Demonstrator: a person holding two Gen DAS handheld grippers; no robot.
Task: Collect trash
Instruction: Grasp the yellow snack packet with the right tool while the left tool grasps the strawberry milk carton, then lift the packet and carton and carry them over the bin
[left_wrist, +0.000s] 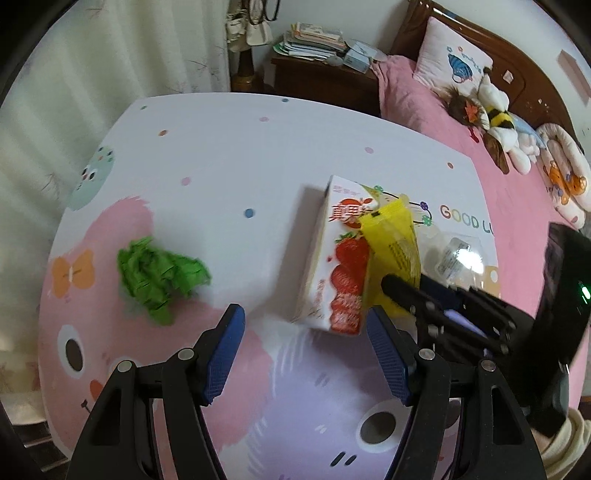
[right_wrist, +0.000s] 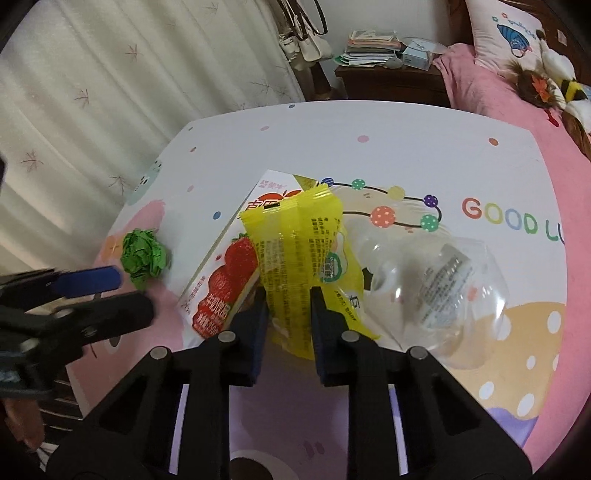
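Observation:
A yellow plastic wrapper (right_wrist: 299, 254) stands up between the blue pads of my right gripper (right_wrist: 288, 299), which is shut on it; the same wrapper (left_wrist: 391, 247) shows in the left wrist view. Behind it lies a strawberry milk carton (right_wrist: 221, 291) (left_wrist: 332, 266) on the table. A crumpled green paper ball (left_wrist: 159, 275) (right_wrist: 144, 254) sits to the left. A clear plastic package (right_wrist: 428, 284) (left_wrist: 454, 258) lies to the right. My left gripper (left_wrist: 306, 328) hangs open above the table, between the green ball and the carton, holding nothing.
The round table (left_wrist: 236, 155) has a cartoon cover with "GOOD LU" lettering. A pink bed (left_wrist: 443, 118) with plush toys stands right behind it, a wooden nightstand (left_wrist: 321, 77) with papers at the back, and a pale curtain (left_wrist: 74, 92) on the left.

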